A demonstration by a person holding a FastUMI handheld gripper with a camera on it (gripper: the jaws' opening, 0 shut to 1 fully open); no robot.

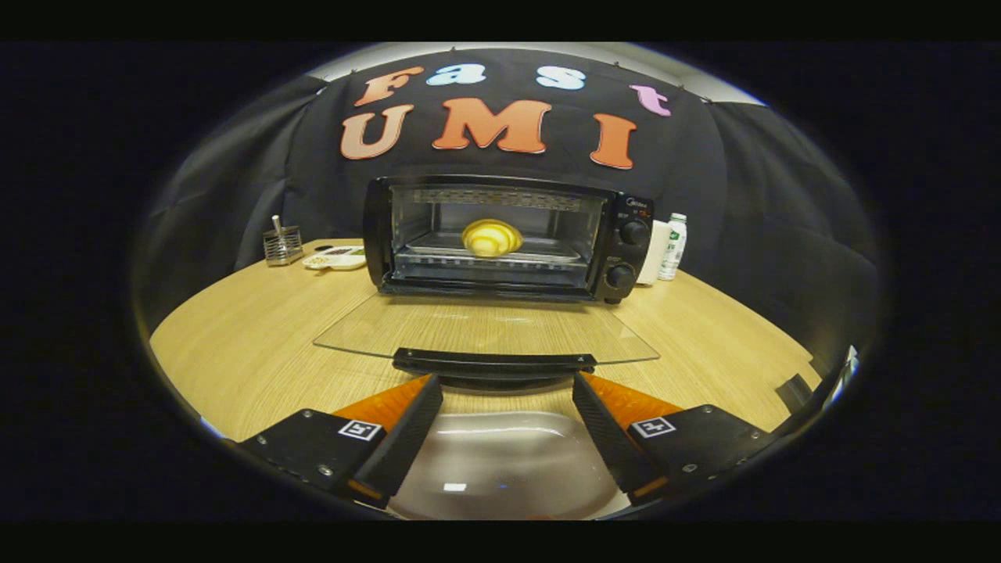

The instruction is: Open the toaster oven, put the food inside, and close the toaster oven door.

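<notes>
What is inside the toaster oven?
A yellow bun sits on the tray inside the toaster oven. Its underside is hidden. The gripper is open, just behind the lowered door's handle.

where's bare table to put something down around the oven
Bare table lies left of the open glass door, in front of the utensil holder and small tray. Another patch lies right of the door, before the bottle. The door and the clear dish between the open gripper's fingers crowd the middle.
</notes>
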